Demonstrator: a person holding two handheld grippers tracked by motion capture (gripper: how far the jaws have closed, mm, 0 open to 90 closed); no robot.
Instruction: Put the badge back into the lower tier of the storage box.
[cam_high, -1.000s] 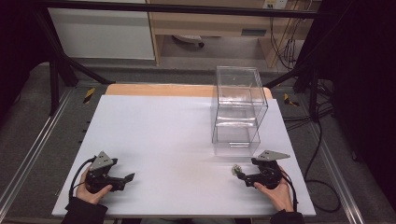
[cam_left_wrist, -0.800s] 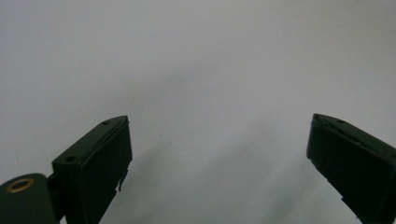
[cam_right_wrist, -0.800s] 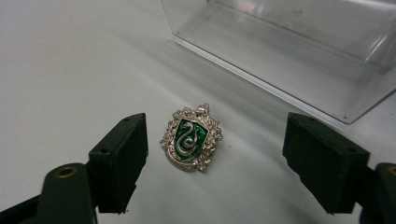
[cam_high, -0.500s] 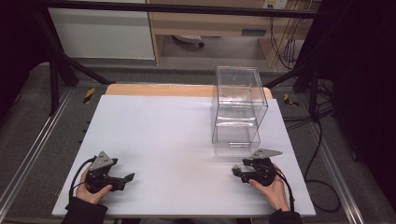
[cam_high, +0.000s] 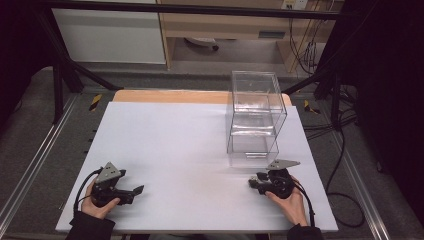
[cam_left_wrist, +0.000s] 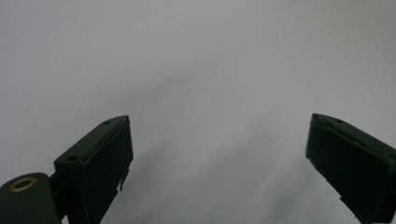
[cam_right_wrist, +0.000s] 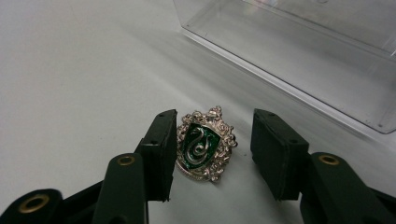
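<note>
Right gripper (cam_right_wrist: 212, 140) at lower centre of its own view: fingers have just been closing, badge (cam_right_wrist: 204, 145) lies between them on the white surface (cam_right_wrist: 70, 84), gap remains at the right pad. Clear box (cam_right_wrist: 303, 60) upper right. Left gripper (cam_left_wrist: 217, 163) fingers spread wide, nothing between.

High cam: fixed above the near edge, facing forward and down over the whole worktop (cam_high: 200, 150). Tool cams sit low, close to its surface. Right one shares the clear box (cam_right_wrist: 299, 56) at 1 o'clock.
</note>
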